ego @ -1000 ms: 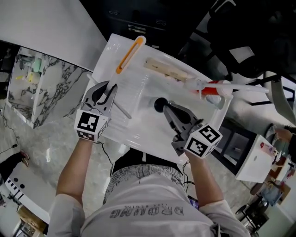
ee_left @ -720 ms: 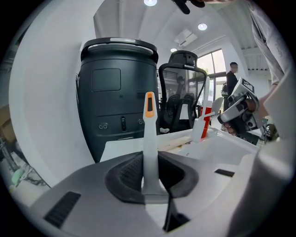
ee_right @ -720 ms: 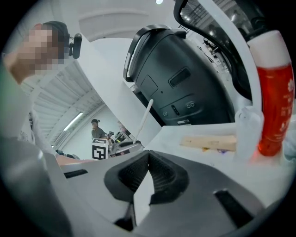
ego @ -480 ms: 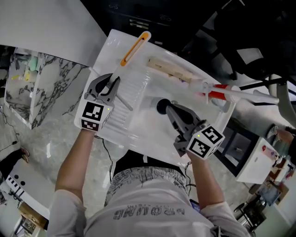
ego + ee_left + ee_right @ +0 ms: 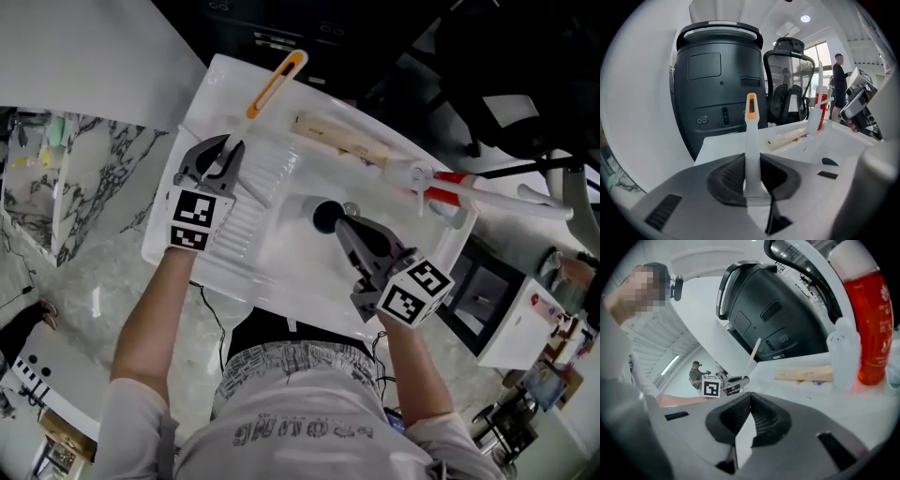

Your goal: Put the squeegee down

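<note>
The squeegee point(image 5: 265, 94) has a white handle with an orange end and slants toward the far left corner of the white sink point(image 5: 281, 281). My left gripper point(image 5: 223, 155) is shut on the white part of the handle, low over the ribbed drainboard point(image 5: 242, 230). In the left gripper view the handle point(image 5: 751, 140) stands upright between the pads, its orange tip point(image 5: 751, 105) on top. My right gripper point(image 5: 343, 222) hovers shut over the basin, beside the dark drain point(image 5: 324, 216). Its pads point(image 5: 761, 416) meet with nothing between them.
A long wooden piece point(image 5: 342, 139) lies along the sink's far rim, with a red-and-white bottle point(image 5: 452, 183) at the right corner. A big black bin point(image 5: 719, 84) and an office chair point(image 5: 787, 79) stand behind the sink. A person point(image 5: 840, 86) stands farther back.
My left gripper has carried the squeegee farther across the drainboard and lower toward it. The right gripper has sunk slightly over the basin.
</note>
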Demonstrator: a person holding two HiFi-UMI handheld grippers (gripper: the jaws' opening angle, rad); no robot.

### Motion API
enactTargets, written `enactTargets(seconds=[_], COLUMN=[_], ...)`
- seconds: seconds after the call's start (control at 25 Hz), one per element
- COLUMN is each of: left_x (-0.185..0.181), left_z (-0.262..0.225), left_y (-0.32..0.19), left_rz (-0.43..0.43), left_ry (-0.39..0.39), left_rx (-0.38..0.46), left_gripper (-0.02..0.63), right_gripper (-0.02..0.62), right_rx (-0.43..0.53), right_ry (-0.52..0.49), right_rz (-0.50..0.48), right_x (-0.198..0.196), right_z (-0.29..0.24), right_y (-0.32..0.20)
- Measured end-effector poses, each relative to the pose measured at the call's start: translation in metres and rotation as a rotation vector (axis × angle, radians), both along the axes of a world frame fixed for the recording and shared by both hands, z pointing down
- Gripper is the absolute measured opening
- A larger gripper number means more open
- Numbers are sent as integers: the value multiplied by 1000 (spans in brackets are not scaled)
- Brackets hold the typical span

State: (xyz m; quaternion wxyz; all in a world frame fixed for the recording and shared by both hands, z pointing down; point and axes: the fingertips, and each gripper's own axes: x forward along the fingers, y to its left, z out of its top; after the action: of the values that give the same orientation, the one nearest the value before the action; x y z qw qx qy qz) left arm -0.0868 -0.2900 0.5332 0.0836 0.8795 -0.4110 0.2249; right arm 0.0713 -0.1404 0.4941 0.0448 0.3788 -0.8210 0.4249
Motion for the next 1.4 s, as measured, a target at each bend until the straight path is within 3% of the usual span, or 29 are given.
enactTargets(seconds=[0.68, 1.4], left_x=[9, 12], left_z=[31, 54], left_y=[-15, -19], left_rz=[-74, -112], left_ry=[-144, -205], left_rx=[5, -28], left_gripper=[80, 80], right_gripper=[8, 8], right_rx=[-38, -58], right_ry=[-26, -46], right_rz=[-6, -7], right_x=[5, 13], right_z=[20, 36], right_y=[-6, 0])
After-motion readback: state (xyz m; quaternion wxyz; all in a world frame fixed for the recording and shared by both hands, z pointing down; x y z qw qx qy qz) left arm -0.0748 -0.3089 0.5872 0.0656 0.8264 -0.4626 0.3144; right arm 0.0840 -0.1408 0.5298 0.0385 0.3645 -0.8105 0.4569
